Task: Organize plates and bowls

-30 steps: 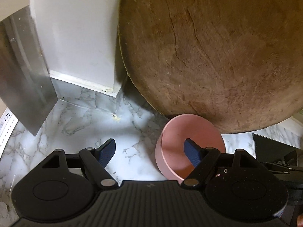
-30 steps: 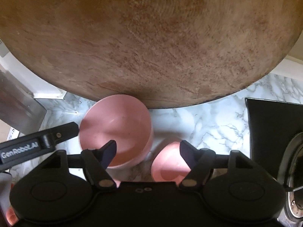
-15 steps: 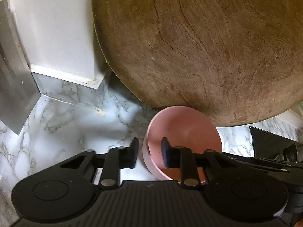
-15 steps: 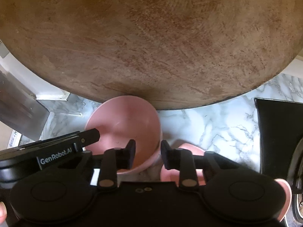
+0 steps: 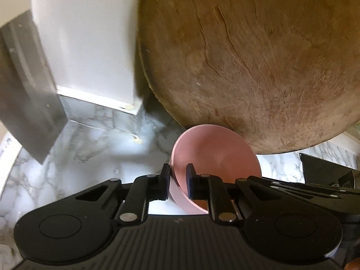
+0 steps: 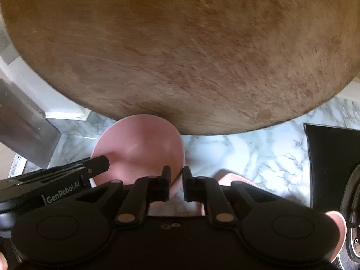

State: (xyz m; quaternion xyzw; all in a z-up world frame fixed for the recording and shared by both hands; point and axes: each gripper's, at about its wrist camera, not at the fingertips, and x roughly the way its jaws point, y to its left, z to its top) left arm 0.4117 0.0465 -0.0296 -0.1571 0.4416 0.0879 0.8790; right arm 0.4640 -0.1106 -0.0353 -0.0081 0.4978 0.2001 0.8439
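Observation:
A pink bowl [image 5: 220, 155] stands on the marble counter [image 5: 90, 157], just in front of a big round wooden board. My left gripper [image 5: 177, 180] has the bowl's left rim between its fingers; the jaws are closing and the pads press on the wall. In the right wrist view the same bowl [image 6: 139, 144] has its right rim pinched by my right gripper [image 6: 176, 181], whose jaws are also closing. A pink plate [image 6: 227, 177] lies beneath the right gripper, mostly hidden by it.
The round wooden board [image 5: 258, 67] leans against the wall and overhangs the bowl's far side. A white wall corner [image 5: 90, 56] and a metal sheet [image 5: 27, 90] stand at the left. A black appliance [image 6: 333, 157] sits on the counter to the right.
Both grippers went from wide open to nearly closed, each now pinching one side of the pink bowl's rim. The hands hardly moved.

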